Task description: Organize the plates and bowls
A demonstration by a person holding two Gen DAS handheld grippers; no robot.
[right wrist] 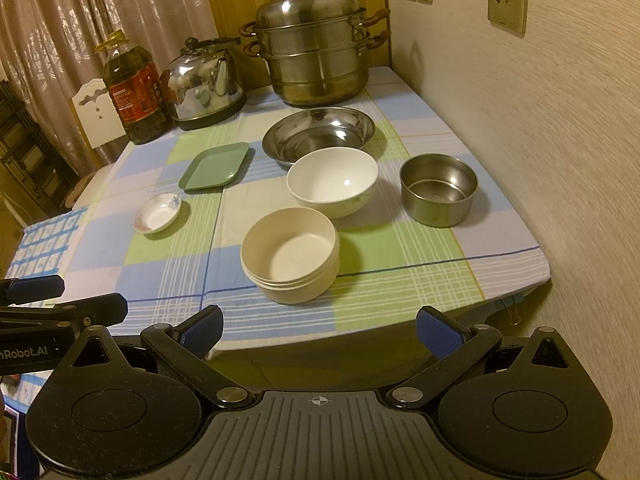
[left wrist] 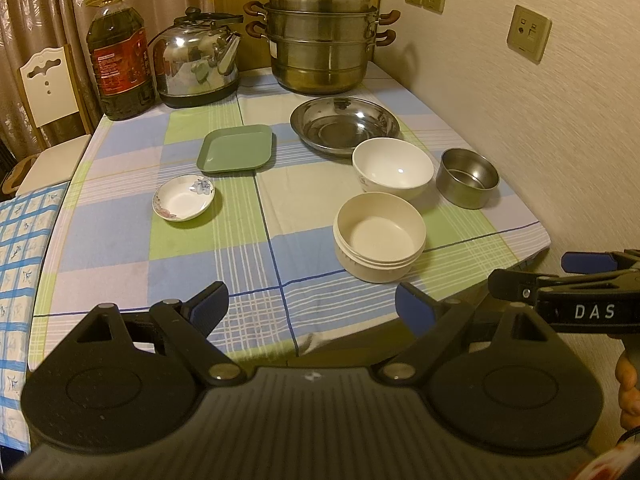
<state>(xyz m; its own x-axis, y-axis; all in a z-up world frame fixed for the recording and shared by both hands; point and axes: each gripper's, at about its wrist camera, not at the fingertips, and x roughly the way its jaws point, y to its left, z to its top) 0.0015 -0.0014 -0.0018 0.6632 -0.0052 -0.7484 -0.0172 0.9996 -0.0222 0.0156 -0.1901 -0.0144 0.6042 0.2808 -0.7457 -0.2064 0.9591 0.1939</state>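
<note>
Left wrist view: left tongs [left wrist: 312,306] wide open, empty. Right tongs [right wrist: 319,330] open too. Cream bowl [right wrist: 290,254] sits on surface [right wrist: 420,280] just ahead; white bowl [right wrist: 333,182] & green plate [right wrist: 214,166] farther.

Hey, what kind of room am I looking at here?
Most likely a home dining or kitchen corner. A checked tablecloth covers a table set against a wall, holding a steamer pot, a kettle, a bottle of cooking oil and loose bowls.
</note>
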